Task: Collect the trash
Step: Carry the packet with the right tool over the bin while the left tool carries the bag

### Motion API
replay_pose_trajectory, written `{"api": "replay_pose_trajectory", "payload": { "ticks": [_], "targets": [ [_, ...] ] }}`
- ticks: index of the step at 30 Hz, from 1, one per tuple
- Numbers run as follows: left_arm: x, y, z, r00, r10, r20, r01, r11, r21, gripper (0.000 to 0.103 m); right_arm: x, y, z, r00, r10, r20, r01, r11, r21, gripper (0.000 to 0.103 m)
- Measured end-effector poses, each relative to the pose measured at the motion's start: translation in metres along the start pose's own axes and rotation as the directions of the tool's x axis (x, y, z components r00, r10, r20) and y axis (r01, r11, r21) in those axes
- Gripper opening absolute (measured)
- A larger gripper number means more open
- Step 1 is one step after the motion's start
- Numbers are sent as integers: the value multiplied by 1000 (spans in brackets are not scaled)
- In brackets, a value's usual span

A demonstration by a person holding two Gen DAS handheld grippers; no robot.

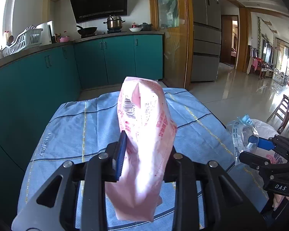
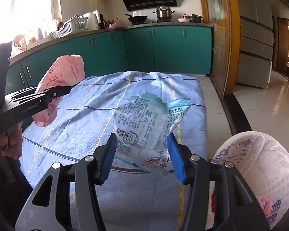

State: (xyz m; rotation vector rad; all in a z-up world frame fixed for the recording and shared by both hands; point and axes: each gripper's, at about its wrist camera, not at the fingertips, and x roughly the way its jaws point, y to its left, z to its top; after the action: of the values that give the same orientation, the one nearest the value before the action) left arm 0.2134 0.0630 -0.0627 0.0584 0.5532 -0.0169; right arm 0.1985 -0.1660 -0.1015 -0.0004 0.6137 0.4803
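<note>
Nearest in the left wrist view, left gripper [image 1: 142,154] clamped almost shut on the pink wrapper [image 1: 144,134], held clear above the blue checked cloth [image 1: 67,127] over the table's near edge; blue pad [image 1: 121,154] pressing one flank, the other pad hidden behind the plastic. In the right wrist view, right gripper [image 2: 140,154] pinching the pale-blue snack wrapper [image 2: 144,123] with jaws narrowly parted around its crumpled width, likewise lifted off the cloth. Just off the table's right edge, white-lined trash bin [image 2: 260,163], mouth open and near the right gripper. Best done by carrying each wrapper fully over the bin's rim before releasing, one side at a time to avoid crowding; keeping the grip firm, since light film could slip or drift outside the liner. Beyond the far edge, teal cabinets [image 1: 115,57].
</note>
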Motion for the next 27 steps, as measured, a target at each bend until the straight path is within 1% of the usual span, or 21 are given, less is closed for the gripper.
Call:
{"api": "replay_pose_trajectory", "payload": {
  "ticks": [7,11,14,17,21,27],
  "targets": [
    [5,-27,-1,999,-34,-10,34,999,17,32,-22,-28,-4,997,-66,32,64,996,59,53],
    [8,-53,-2,998,-65,-19,65,997,46,32,-36,-48,-11,993,-112,44,108,990,92,53],
    [10,-71,-5,997,-74,-24,76,994,73,32,-45,-62,-17,988,-148,47,143,984,111,53],
    [13,-86,-6,995,-90,-32,93,992,83,32,-56,-79,-24,982,-184,49,175,975,140,53],
    [16,-109,-9,991,-129,-44,132,989,74,32,-74,-103,-33,969,-239,58,224,956,192,53],
    [21,-147,-12,975,-213,-61,217,973,84,33,-101,-142,-48,948,-311,68,281,918,281,54]
  ]
}}
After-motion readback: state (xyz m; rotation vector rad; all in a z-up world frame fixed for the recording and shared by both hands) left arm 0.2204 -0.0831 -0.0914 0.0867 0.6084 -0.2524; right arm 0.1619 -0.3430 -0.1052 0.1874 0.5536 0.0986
